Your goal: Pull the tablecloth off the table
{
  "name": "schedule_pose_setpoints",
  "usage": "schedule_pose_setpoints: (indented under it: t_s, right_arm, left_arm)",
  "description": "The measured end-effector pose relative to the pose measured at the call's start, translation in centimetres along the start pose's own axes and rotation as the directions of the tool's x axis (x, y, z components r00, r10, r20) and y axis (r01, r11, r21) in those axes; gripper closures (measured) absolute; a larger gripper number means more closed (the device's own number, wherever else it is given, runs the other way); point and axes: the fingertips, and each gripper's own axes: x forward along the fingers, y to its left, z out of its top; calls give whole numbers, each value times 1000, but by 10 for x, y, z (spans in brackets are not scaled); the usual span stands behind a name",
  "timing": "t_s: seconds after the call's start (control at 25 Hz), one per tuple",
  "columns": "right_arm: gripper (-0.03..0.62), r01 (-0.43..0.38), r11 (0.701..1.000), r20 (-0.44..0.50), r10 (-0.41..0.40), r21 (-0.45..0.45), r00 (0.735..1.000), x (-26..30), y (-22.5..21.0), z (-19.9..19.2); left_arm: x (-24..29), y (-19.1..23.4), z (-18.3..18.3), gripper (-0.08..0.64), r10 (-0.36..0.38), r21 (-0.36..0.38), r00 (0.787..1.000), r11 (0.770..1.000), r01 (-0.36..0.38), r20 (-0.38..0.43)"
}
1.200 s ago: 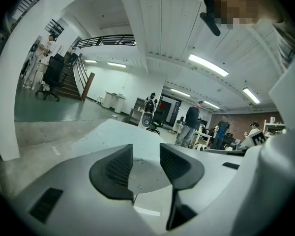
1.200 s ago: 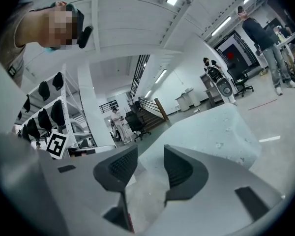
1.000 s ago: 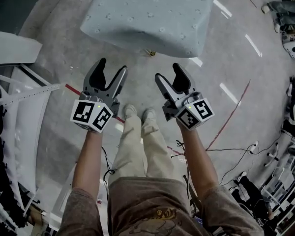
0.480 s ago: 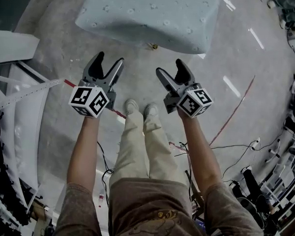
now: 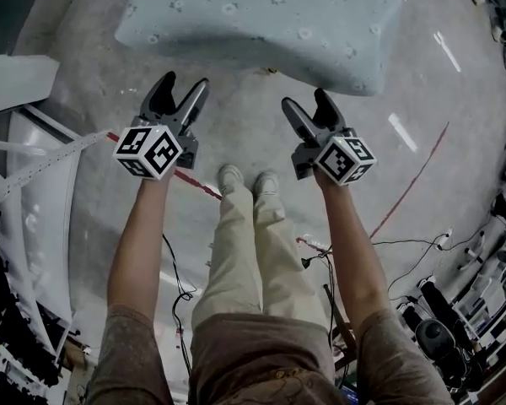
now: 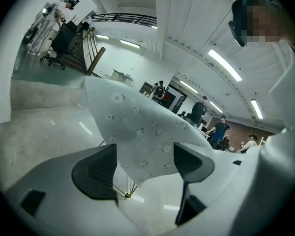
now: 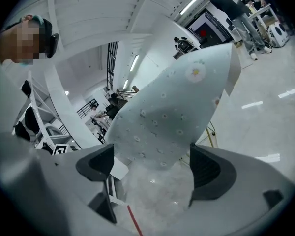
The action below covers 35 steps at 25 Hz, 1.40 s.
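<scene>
A pale blue tablecloth [image 5: 261, 15] with small flower prints drapes the table at the top of the head view, its corners hanging down. My left gripper [image 5: 185, 83] hovers just short of the near hanging edge, its jaws opening with nothing pressed between them. My right gripper [image 5: 305, 99] stands open at the same height, also apart from the cloth. In the left gripper view a hanging corner of the cloth [image 6: 137, 132] shows beyond the spread jaws [image 6: 145, 166]. The right gripper view frames another cloth corner [image 7: 172, 112] past its own wide jaws [image 7: 150, 166].
A thin yellowish table leg [image 6: 125, 191] shows under the cloth. A white rack [image 5: 34, 167] stands at the left, red tape [image 5: 405, 184] crosses the grey floor, and cables [image 5: 405, 247] and equipment lie at the right. My shoes [image 5: 244, 180] are below the grippers. People [image 6: 216, 129] stand far off.
Both grippers have moved forward toward the table's near edge. Their jaws have spread wider, the right one most.
</scene>
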Motion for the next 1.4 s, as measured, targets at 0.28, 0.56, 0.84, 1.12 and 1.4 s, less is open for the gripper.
schedule_pose_setpoints:
  t_s: [0.28,0.56,0.84,1.12,1.4]
  right_arm:
    - [129,36,999,24,-36,21,999,14,-30,-2]
    - [151,12,1000,41,-11,-14,999,35,-37,-2]
    - [212,0,1000,88,-1,13,996,40,-35,7]
    - [309,8,999,111,-13,45,994,38,-33,6]
    - [450,59,996,126,-68,72,990,30,-31,2]
  left_arm:
    - [33,38,-16,216,-5,-12,1000,1000,5,-15]
    - [57,52,-21,216,-73,45,996,996,75,-42]
    - [79,37,-13,216,-167,28,985,985,168,-45]
    - [74,30,-6,219,-213,-32,977,977,213,-5]
    - [57,29,-9,408,-166,-1,986,986,166,-26]
